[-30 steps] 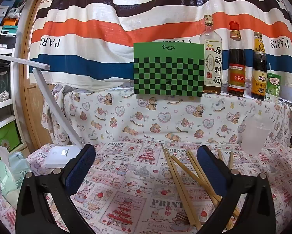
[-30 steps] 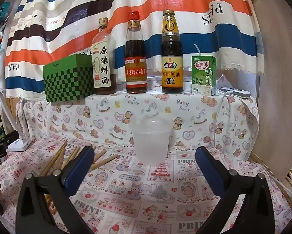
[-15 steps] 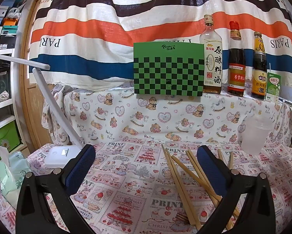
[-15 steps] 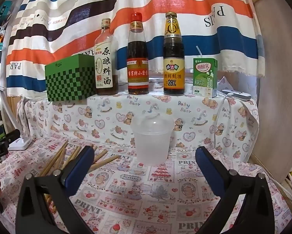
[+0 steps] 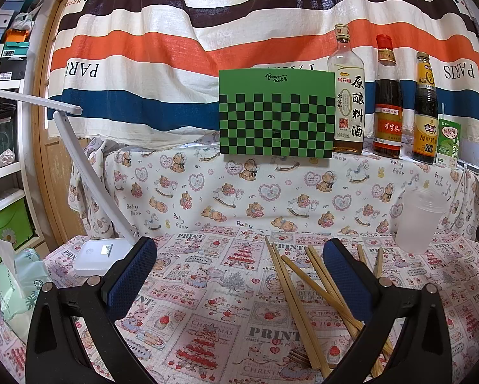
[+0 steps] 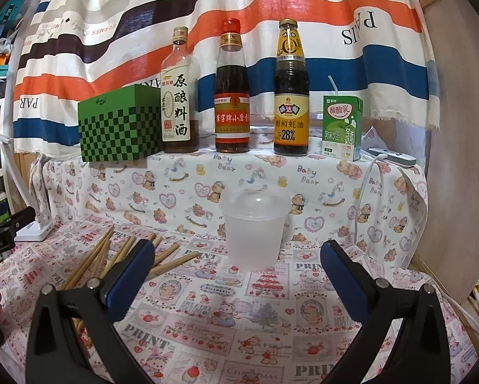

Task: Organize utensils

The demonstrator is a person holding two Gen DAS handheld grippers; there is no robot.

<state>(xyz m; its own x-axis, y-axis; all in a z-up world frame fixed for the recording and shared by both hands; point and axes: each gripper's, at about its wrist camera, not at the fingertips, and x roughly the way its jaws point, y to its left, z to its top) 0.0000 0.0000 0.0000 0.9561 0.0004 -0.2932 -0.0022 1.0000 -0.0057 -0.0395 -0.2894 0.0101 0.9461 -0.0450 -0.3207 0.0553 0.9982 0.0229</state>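
Bamboo chopsticks lie scattered, mostly pointing shelfward.

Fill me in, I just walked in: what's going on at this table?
A person holds a gripper in each hand to tidy utensils. Both the left gripper and right gripper are open and empty. Wooden chopsticks lie scattered on the printed tablecloth; the frosted plastic cup stands upright to their right, apparently empty.
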